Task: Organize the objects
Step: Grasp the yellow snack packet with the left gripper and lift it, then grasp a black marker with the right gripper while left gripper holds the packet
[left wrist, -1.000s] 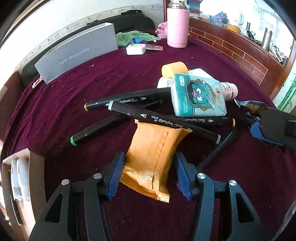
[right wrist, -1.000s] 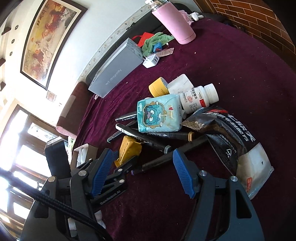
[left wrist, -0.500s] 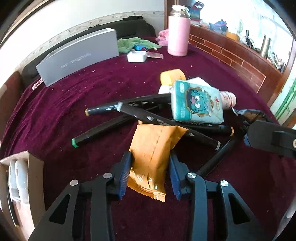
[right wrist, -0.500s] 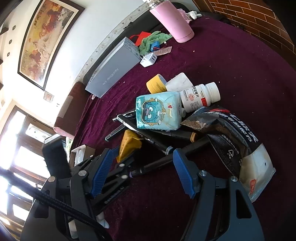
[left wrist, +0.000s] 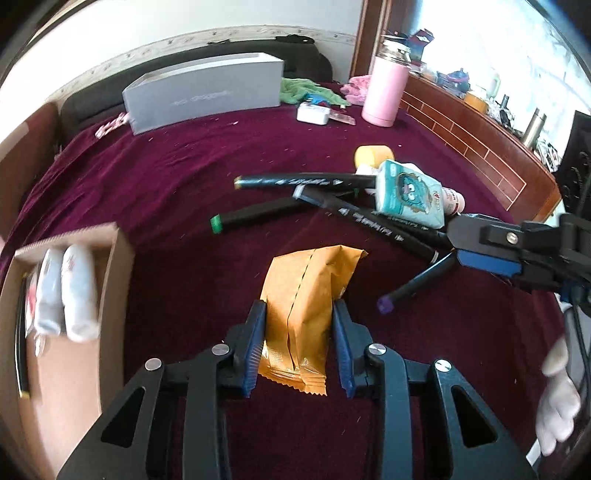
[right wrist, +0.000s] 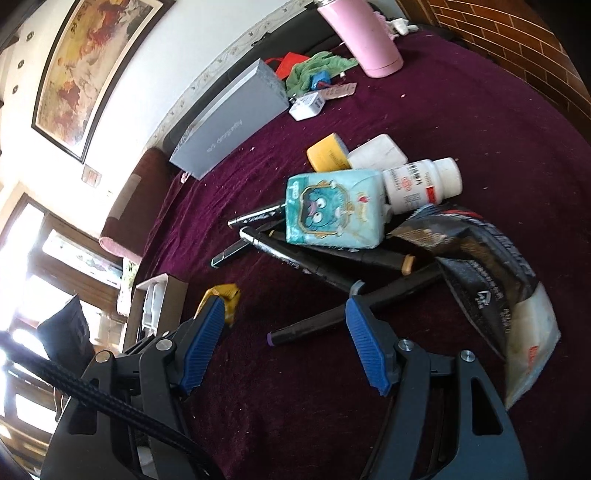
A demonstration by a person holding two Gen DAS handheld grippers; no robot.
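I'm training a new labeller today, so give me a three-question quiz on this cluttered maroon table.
1. True or false: the left gripper is shut on the crinkled orange snack packet.
2. Is the right gripper holding something, or open and empty?
3. The teal cartoon tissue pack rests on: A) black marker pens, B) the grey rectangular box, C) the pink flask.

Key: 1 true; 2 open, empty; 3 A.

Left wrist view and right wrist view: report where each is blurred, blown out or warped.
Left wrist view: cardboard box at the left edge smears with motion blur; window upper right blows out; fisheye bends the wall trim. Right wrist view: the windows at left glare white; the black snack bag at right is slightly soft; picture frame curves.
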